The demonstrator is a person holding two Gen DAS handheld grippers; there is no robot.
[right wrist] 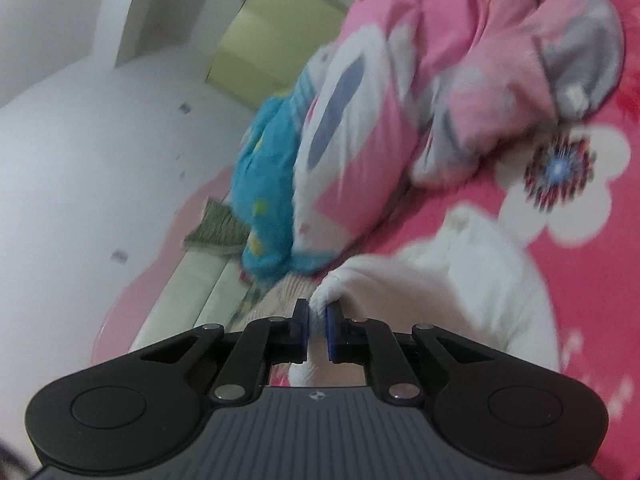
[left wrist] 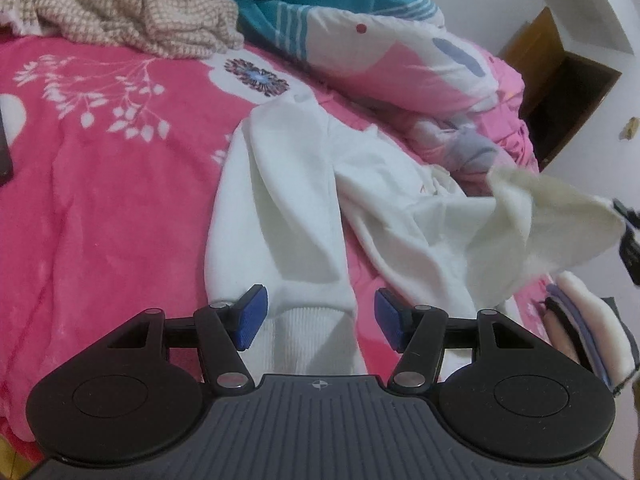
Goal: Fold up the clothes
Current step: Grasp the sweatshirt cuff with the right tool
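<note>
Left claw: spread wide, gripping nothing, the ribbed cuff of the white sweatshirt lying between its pads on the pink blanket. Right claw: pinched onto the sweatshirt's fleecy edge, garment trailing ahead and rightward.

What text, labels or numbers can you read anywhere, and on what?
No words or numbers are readable in either view.
Left gripper: only a small crosshair mark on its body, no lettering.
Right gripper: the same crosshair mark, no lettering.
White garment: a faint pinkish mark near its middle, too small to read.
Pink bedsheet: flower and leaf prints only.
</note>
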